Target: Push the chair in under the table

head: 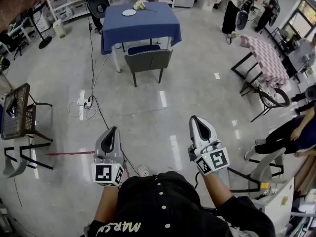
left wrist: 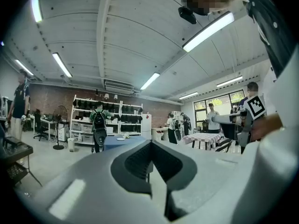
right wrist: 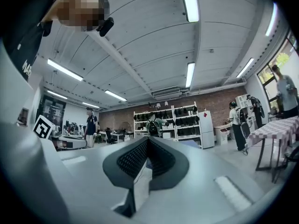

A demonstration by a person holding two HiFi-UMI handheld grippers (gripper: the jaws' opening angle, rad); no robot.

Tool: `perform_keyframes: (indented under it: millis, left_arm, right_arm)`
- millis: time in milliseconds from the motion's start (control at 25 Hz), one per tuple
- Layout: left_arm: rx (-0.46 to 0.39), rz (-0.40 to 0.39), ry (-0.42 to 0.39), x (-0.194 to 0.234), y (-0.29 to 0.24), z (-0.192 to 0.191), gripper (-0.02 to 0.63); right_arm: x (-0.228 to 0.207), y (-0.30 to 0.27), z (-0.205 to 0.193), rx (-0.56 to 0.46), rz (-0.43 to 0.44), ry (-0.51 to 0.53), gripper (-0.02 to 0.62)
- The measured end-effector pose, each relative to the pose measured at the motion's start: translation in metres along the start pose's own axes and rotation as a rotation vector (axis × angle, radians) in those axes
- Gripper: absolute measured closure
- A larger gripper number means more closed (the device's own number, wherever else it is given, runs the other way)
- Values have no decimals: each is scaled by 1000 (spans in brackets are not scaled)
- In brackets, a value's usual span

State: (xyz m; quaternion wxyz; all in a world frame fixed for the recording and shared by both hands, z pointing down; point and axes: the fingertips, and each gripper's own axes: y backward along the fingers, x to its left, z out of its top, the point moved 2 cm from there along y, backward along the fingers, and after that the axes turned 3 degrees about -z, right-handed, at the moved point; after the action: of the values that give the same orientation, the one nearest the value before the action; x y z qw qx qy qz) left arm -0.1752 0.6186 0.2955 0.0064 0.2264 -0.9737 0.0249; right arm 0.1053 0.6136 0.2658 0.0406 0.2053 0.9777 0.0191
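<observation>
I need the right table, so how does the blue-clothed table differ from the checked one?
The blue-clothed table wears a plain cloth, the checked table a pink-and-white pattern. The blue-clothed table has white legs and bears a plate; the checked table has black legs. Both are rectangular.

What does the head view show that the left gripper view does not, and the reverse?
Head view only: the grey chair with a dark blue seat, its back out from the blue-clothed table, and the white power strip on the floor. Left gripper view only: the long ceiling strip lights, the white shelving rack against the brick wall, and the left gripper with its jaws closed together, empty. Both: that blue-clothed table and the checked-cloth table.
</observation>
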Motion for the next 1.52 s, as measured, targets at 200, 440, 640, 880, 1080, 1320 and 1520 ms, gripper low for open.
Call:
perform_keyframes:
  millis: [200,440,640,880,1080,1320,1520]
  left_arm:
    - [-1,-27,10,17,1,3,606]
    - [-1,-42,18,37,-5,-2,606]
    - [0,-44,25,49,-21,-10,606]
    - [9,-47,21,59,-64,-11,606]
    - [5,-52,17,72,-114,-12,606]
    - [5,-42,8,77,-186,1,606]
    - [3,-33,1,78,-243,6,606]
  right_arm:
    - [12,-6,0,-37,-4,-2,588]
    - [12,-18,-7,-17,-44,-14,588]
    - [2,-37,-15,-23,-61,-26,588]
    - [-20,-76,-18,-20,-50,-8,588]
    - [-46,-120,-17,-30,-30,-5,588]
    - [-92,-175,-13,-28,3,10,588]
    - [-134,-216,-12,-25,19,16,588]
